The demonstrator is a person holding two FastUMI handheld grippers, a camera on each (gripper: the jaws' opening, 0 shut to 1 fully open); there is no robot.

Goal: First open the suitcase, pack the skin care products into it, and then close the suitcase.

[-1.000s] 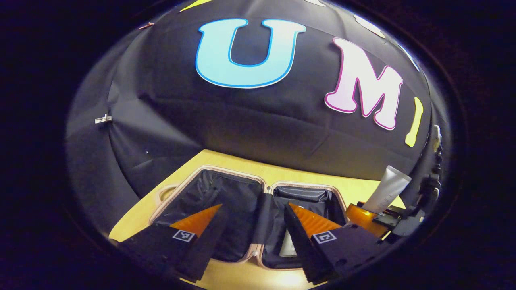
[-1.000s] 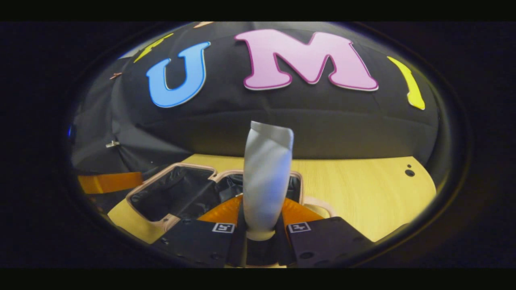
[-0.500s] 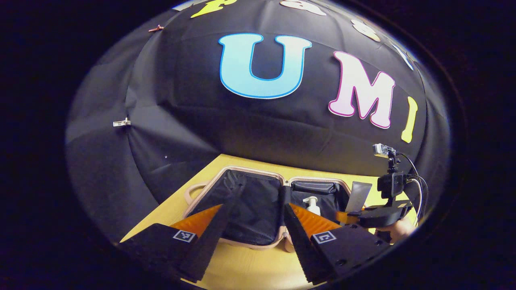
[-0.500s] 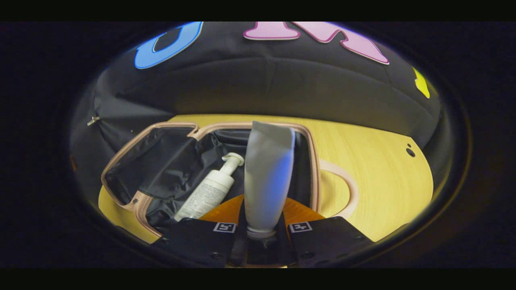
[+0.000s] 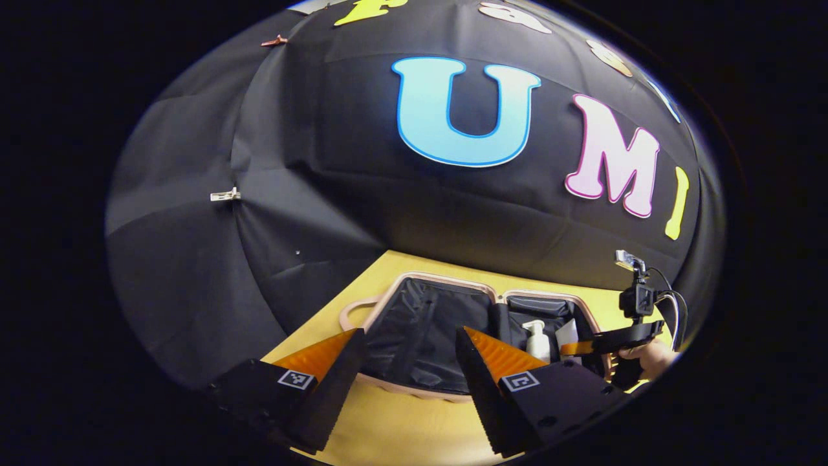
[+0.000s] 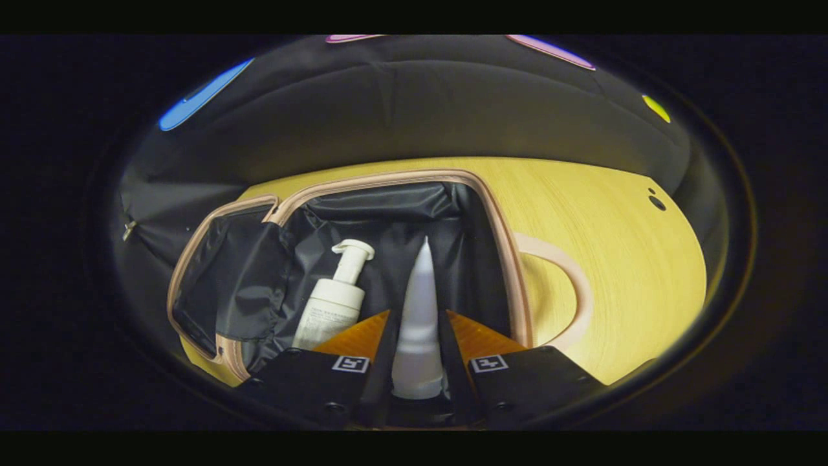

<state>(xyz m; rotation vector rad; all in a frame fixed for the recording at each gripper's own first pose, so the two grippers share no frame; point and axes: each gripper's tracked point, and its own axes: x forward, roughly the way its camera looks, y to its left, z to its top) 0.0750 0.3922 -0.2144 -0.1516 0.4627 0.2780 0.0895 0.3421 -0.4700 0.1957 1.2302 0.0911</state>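
The pink-rimmed suitcase (image 5: 446,279) lies open on the table, both halves lined in black. In its right half rests a white pump bottle (image 5: 535,340). My right gripper (image 6: 418,315) is shut on a pale tube (image 6: 419,304), seen edge-on and pointing down into that right half, just right of the pump bottle (image 6: 333,304). In the left gripper view, the right gripper (image 5: 582,346) and its hand (image 5: 647,359) hover over the case's right side, with the tube (image 5: 568,335) low inside. My left gripper (image 5: 407,336) stands open, empty, in front of the case's left half.
The suitcase rim (image 6: 388,180) sits on a yellow wooden table (image 6: 614,246); a pink handle loop (image 6: 572,285) lies at its right side. Bare tabletop (image 5: 401,427) stretches in front of the case. The black booth wall stands close behind it.
My right gripper has tipped down and lowered the tube into the suitcase's right half, and the tube now shows edge-on. My left gripper has drawn back from the case.
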